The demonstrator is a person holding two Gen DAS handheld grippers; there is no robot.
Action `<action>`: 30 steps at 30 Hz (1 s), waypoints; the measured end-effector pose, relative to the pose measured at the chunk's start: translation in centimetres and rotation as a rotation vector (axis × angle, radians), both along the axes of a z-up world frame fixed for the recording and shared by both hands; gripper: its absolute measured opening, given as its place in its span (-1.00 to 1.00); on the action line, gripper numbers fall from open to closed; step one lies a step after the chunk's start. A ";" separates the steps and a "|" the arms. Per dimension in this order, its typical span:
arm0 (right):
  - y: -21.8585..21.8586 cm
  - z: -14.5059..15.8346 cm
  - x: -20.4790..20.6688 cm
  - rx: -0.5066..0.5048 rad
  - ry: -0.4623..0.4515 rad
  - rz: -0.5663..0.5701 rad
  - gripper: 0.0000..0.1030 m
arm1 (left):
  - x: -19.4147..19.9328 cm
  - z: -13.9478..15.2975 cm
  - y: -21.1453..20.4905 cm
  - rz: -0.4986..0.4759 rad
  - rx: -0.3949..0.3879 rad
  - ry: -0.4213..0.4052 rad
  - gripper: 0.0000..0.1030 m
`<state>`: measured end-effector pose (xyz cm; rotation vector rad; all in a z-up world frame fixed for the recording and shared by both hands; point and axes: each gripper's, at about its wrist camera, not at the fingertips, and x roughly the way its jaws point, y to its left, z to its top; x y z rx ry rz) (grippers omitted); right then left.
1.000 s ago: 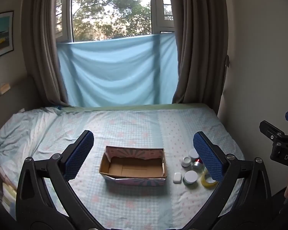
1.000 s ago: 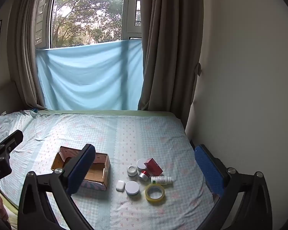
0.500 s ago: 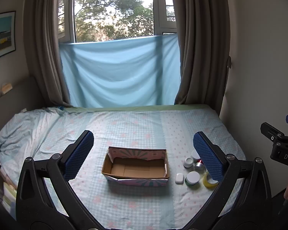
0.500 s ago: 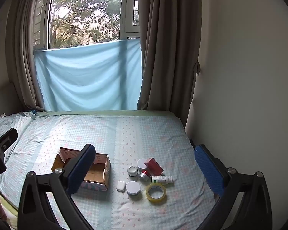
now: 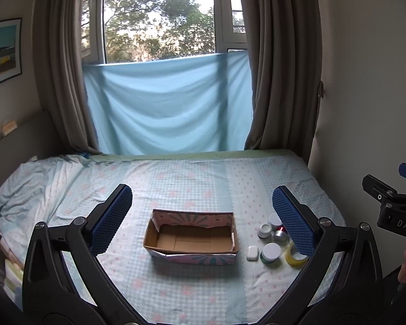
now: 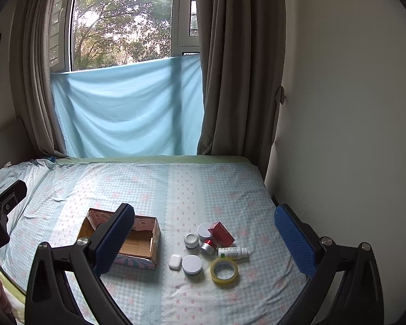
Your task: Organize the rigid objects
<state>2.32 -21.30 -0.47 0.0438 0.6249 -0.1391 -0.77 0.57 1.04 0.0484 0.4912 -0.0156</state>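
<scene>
An empty cardboard box sits on the bed. To its right lies a cluster of small items: a yellow tape roll, a white-lidded jar, a white earbud case, a white bottle on its side, a red box, a silver red-topped jar and two small white jars. My left gripper is open and empty, held above the box. My right gripper is open and empty, held above the cluster.
The bed has a light blue checked sheet, rumpled at the left. A wall runs along its right side. Curtains and a blue cloth hang at the window behind.
Both grippers have shifted slightly; the box and cluster sit a little lower and more to the right in the left wrist view. Nothing was grasped.
</scene>
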 end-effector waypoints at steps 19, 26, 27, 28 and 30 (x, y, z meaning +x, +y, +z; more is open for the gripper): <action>0.4 0.3 0.0 -0.013 -0.006 0.015 1.00 | -0.1 0.2 0.4 -0.001 -0.006 0.007 0.99; 0.6 0.1 0.0 -0.005 -0.005 0.023 1.00 | 0.0 0.2 0.5 -0.002 -0.011 0.013 0.99; 0.6 0.1 0.0 -0.004 -0.005 0.023 1.00 | 0.0 0.2 0.5 -0.002 -0.010 0.013 0.99; 0.7 0.1 -0.1 -0.004 -0.006 0.023 1.00 | 0.1 0.2 0.5 -0.003 -0.009 0.013 0.99; 0.7 0.1 -0.1 -0.004 -0.006 0.023 1.00 | 0.0 0.2 0.6 -0.004 -0.009 0.012 0.99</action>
